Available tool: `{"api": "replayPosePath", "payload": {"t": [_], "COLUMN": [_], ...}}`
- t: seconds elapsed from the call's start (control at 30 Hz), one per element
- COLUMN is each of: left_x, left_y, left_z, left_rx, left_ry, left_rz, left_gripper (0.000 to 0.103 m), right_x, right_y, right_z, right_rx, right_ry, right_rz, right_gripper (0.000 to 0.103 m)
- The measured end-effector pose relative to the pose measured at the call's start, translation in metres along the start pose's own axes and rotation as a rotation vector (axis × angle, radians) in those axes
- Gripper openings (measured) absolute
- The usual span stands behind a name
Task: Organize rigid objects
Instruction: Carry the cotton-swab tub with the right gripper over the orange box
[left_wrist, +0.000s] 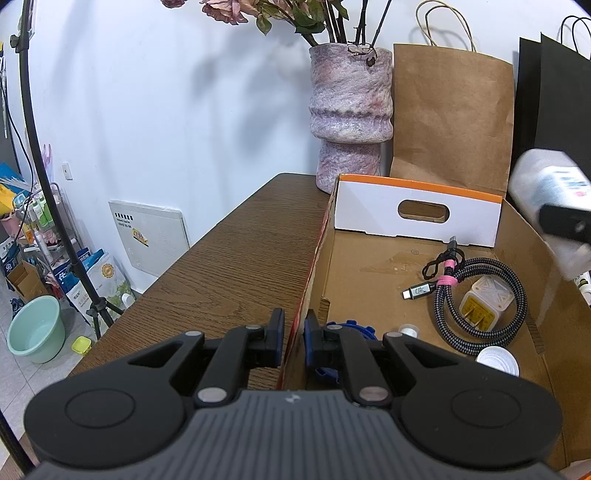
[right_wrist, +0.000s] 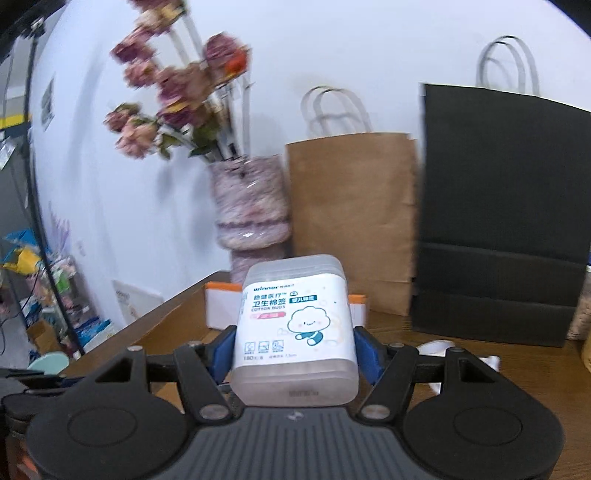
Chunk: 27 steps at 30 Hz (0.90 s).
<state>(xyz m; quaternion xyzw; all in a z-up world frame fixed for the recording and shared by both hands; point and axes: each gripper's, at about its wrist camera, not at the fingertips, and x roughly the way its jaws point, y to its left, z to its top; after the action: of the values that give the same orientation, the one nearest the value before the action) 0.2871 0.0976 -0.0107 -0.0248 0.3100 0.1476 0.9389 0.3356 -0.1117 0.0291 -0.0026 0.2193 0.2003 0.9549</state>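
Vase (left_wrist: 350, 110), bags (left_wrist: 452, 118) behind box (left_wrist: 417, 218).

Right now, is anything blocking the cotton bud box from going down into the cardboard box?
Nothing visible blocks it. The right gripper holds the cotton bud box above the cardboard box, which is open-topped. The braided cable and charger plug lie inside, but bare floor remains beside them.

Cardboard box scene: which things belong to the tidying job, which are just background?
Job: cardboard box, cotton bud tub in right tool, cable, charger plug, left tool pinching box wall.

Background: vase, brown bag, black bag, basin.
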Motion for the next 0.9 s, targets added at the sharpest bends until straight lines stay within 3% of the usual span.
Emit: {"api": "replayPosePath", "payload": {"t": [0.37, 0.83, 0.9], "left_x": [0.0, -0.003, -0.003], "left_y": [0.0, 0.0, 0.0], "left_z": [0.0, -0.002, -0.002], "left_rx": [0.004, 0.007, 0.007], "left_ry": [-0.005, -0.01, -0.01], "left_rz": [0.003, 0.006, 0.006], "left_gripper": [0.012, 0.012, 0.012], "right_x": [0.027, 0.031, 0.031], "right_y": [0.047, 0.044, 0.044], "right_z": [-0.006, -0.009, -0.009], "right_rx": [-0.052, -0.04, -0.037], "right_ry": [0.087, 0.115, 0.118], "right_rz": [0.044, 0.046, 0.039], "right_gripper": [0.065, 0.065, 0.078]}}
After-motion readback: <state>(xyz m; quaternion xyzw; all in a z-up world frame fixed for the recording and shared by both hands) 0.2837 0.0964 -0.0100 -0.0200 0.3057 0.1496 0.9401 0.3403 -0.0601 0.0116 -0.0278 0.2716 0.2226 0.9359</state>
